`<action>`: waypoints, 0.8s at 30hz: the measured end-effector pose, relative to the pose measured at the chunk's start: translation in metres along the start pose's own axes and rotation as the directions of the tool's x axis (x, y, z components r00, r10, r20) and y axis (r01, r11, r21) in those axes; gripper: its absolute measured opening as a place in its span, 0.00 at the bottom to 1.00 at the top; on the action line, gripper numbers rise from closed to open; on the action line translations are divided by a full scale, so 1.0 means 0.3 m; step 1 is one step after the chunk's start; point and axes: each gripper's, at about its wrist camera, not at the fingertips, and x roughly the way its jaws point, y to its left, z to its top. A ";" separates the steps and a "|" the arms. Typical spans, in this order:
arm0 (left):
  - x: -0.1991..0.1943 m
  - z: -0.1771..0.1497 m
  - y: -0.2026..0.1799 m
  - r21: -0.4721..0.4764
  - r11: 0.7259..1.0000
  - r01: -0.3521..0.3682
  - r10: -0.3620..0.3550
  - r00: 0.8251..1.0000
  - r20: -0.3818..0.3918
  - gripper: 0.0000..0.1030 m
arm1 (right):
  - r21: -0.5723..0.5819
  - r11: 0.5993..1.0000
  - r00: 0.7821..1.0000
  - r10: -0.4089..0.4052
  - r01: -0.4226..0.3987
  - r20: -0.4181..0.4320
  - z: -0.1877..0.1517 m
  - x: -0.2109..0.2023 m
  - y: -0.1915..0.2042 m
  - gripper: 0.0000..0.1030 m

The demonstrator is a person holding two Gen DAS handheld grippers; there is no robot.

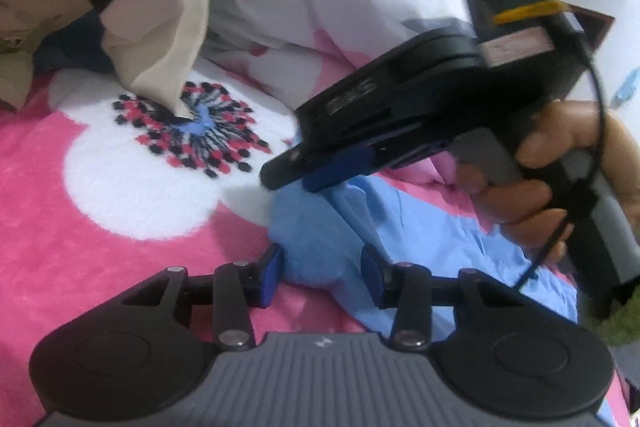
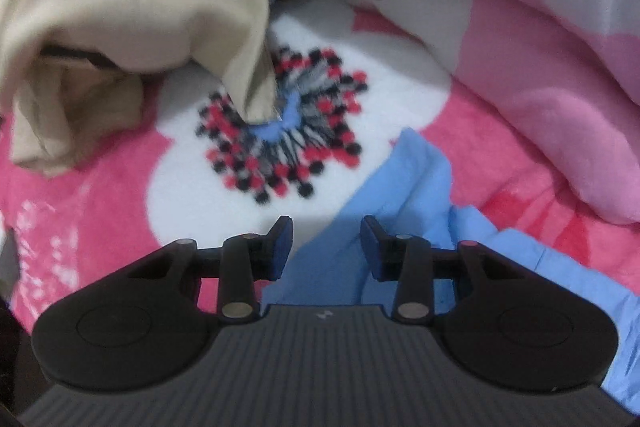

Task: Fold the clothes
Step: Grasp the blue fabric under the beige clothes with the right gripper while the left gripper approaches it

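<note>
Looking along my left tool (image 1: 322, 273), I see its blue pads spread apart, with a bunched fold of the light blue garment (image 1: 316, 227) lying between them; whether the pads touch the cloth I cannot tell. The garment trails off to the right across the pink floral blanket (image 1: 100, 247) on the bed. My right tool (image 1: 296, 169) crosses this view from the right, gripped in my right hand (image 1: 560, 179), its tip just above the same blue fold; from this side its fingers look close together, though motion blur hides whether they pinch anything. I judge both tools meet here because this edge of the garment is the part to lift and carry over. A beige garment (image 1: 160, 27) with a black band hangs in from the upper left, its corner reaching the flower print (image 1: 192, 131).

Along my right tool (image 2: 326, 247), the pads stand clearly spread, holding nothing, and the light blue garment (image 2: 400, 187) lies under and ahead of them, running down to the right. The beige garment (image 2: 140, 7) sits heaped at upper left, its corner on the flower print (image 2: 288, 135), well apart from the blue one. A pink and white quilt (image 2: 540, 67) is pushed up at the right, likely to leave folding room.
</note>
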 end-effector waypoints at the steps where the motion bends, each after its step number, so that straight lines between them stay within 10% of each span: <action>1: 0.001 -0.001 -0.003 0.008 1.000 0.000 0.000 1.000 0.002 0.42 | -0.015 1.000 1.000 -0.020 0.020 -0.002 -0.006 0.012 0.004 0.22; 7: -0.008 0.001 -0.009 0.027 0.999 0.044 -0.045 0.999 0.022 0.46 | 0.074 0.978 0.962 0.178 -0.197 0.207 -0.068 -0.105 -0.123 0.05; 19: -0.001 -0.016 -0.055 0.089 0.987 0.136 -0.142 0.988 0.058 0.56 | 0.142 0.663 0.618 0.568 -0.735 0.543 -0.246 -0.183 -0.407 0.05; 24: 0.044 0.008 0.015 -0.071 0.980 0.186 -0.181 0.981 0.064 0.57 | 0.139 0.610 0.569 0.599 -0.780 0.563 -0.244 -0.184 -0.420 0.05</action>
